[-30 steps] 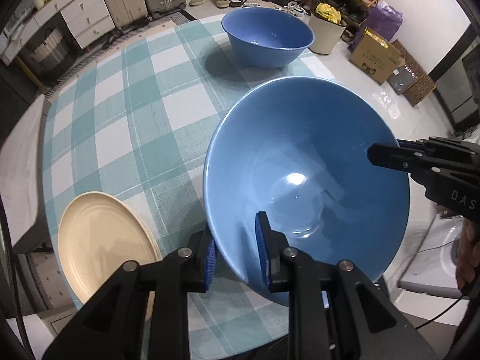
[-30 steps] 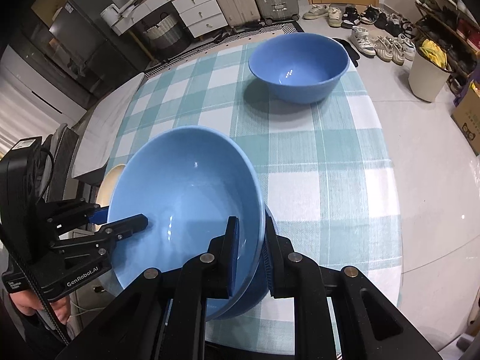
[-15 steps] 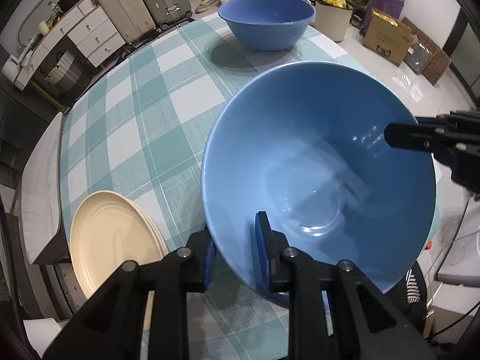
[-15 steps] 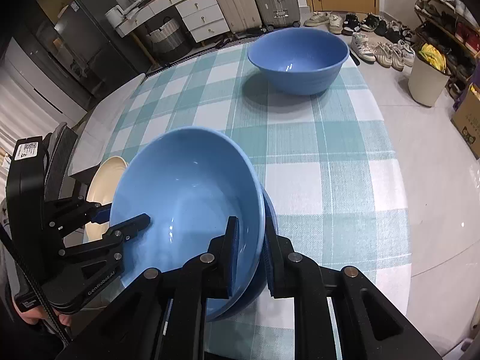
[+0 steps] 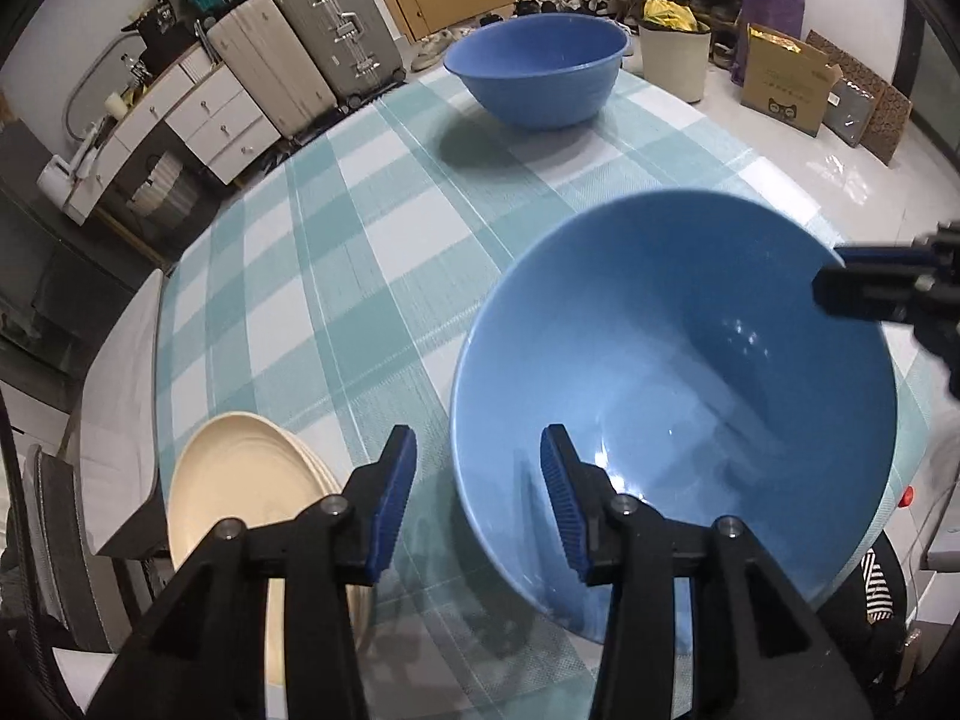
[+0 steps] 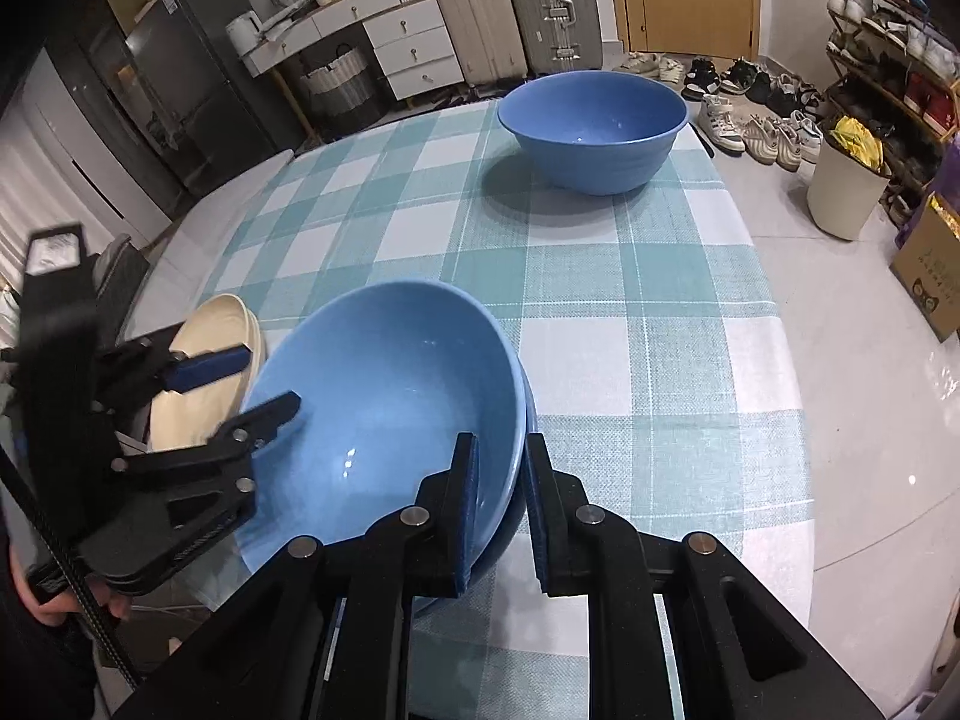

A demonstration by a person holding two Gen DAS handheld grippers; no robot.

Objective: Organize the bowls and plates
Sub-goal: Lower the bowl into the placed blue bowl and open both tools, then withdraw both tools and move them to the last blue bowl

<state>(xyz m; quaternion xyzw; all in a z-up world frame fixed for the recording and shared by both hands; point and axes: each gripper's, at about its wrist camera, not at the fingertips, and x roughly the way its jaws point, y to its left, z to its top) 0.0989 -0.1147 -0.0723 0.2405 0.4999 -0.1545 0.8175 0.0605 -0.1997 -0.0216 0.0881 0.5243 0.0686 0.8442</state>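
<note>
A blue bowl point(image 5: 690, 396) sits nested in another blue bowl near the table's front edge; it also shows in the right wrist view point(image 6: 384, 408). My left gripper point(image 5: 477, 495) is open, its jaws standing on either side of the bowl's near rim without touching it. My right gripper point(image 6: 501, 489) is shut on the opposite rim of the nested bowls. A third blue bowl point(image 5: 540, 75) stands alone at the far side of the table and shows in the right wrist view point(image 6: 594, 129) too. Cream plates point(image 5: 252, 492) are stacked at the front left.
The table has a teal and white checked cloth point(image 6: 588, 276). Suitcases point(image 5: 300, 54), white drawers point(image 6: 408, 42), a bin point(image 6: 846, 180) and shoes point(image 6: 762, 132) stand on the floor beyond it.
My left gripper has opened and let go of the bowl's rim. The nested bowls have come down toward the table. My right gripper keeps its hold.
</note>
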